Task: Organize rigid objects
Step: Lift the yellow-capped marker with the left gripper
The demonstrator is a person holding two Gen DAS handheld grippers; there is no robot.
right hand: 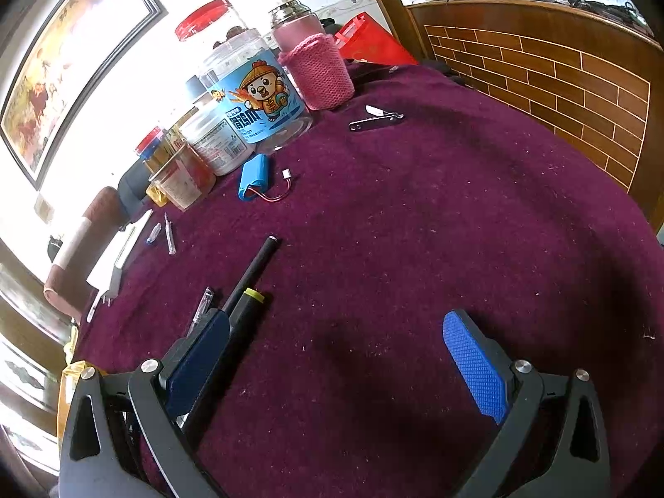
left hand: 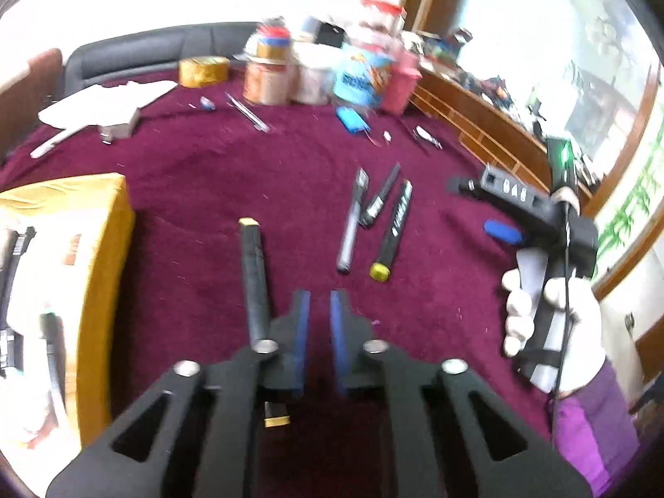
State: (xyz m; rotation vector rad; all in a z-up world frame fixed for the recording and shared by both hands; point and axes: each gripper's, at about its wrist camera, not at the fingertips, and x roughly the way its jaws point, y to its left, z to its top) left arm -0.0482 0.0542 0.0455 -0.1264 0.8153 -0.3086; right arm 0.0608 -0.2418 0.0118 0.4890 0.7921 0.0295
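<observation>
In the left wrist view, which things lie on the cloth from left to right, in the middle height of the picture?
Yellow box → black stick → silver pen → yellow-capped pen → right gripper.

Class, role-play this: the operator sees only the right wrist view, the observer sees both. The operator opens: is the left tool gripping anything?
Observer: No. The left tool shows a narrow gap with nothing in it.
Operator: Is anything lying near it?
Observer: A black rod with gold ends lies on the cloth, just left of its fingers.
Operator: And farther left?
Observer: An open yellow box that already has items inside.
</observation>
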